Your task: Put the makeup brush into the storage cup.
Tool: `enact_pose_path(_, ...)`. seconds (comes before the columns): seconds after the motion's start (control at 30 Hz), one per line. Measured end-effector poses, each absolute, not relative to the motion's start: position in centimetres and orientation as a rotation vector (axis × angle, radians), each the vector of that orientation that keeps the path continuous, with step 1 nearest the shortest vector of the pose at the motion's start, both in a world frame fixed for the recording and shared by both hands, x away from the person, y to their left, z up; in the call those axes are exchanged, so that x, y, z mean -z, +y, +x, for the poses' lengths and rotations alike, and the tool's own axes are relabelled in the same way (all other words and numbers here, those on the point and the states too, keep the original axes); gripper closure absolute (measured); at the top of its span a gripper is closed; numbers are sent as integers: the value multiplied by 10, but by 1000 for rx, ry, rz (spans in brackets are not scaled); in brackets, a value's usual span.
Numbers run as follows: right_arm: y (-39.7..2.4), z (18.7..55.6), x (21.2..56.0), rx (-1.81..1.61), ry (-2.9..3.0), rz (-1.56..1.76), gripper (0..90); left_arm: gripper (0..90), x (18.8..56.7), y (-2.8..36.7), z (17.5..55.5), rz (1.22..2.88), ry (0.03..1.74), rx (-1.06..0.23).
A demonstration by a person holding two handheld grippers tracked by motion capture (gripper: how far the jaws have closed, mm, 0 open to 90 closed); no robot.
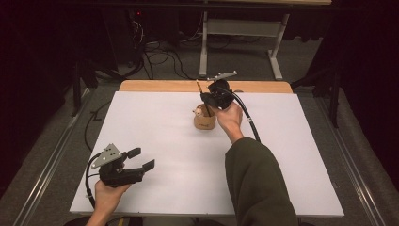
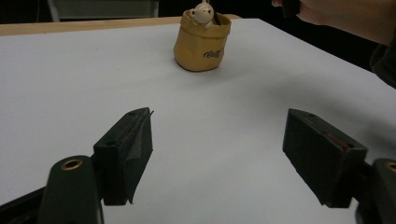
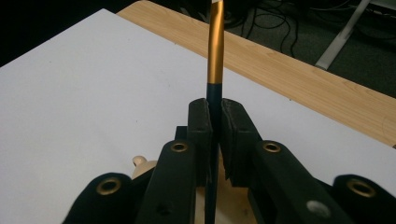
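Observation:
A small tan pot with a little white figure on its rim stands on the white table top, far of centre; the left gripper view shows the pot ahead. My right gripper hovers just above it, shut on a thin dark pen with a gold upper part. In the right gripper view the pads clamp the pen upright, its lower end dropping toward the pot. My left gripper rests near the front left of the table, open with nothing between its jaws.
The white sheet covers a wooden table whose far edge shows as a bare strip. Beyond it are a metal table frame and cables on the floor. A dark green sleeve crosses the front right.

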State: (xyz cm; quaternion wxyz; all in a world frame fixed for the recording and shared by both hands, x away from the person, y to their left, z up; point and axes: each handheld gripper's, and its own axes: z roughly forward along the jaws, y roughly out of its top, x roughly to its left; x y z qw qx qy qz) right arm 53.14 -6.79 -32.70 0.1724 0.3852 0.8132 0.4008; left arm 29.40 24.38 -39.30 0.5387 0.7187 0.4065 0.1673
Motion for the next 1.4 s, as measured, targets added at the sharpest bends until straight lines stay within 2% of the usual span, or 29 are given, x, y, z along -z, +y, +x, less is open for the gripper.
enact_pose_path(0.57,-71,530,327,-1121,2318,1113,840,246,393,245,294,1703,969,-398)
enact_pose_path(1.23,-79,527,322,-1156,2326,1142,724,246,393,245,294,1706,971,-399)
enact_pose_path(1.4,-87,525,323,-1173,2301,1156,660,246,393,243,294,1707,970,-399)
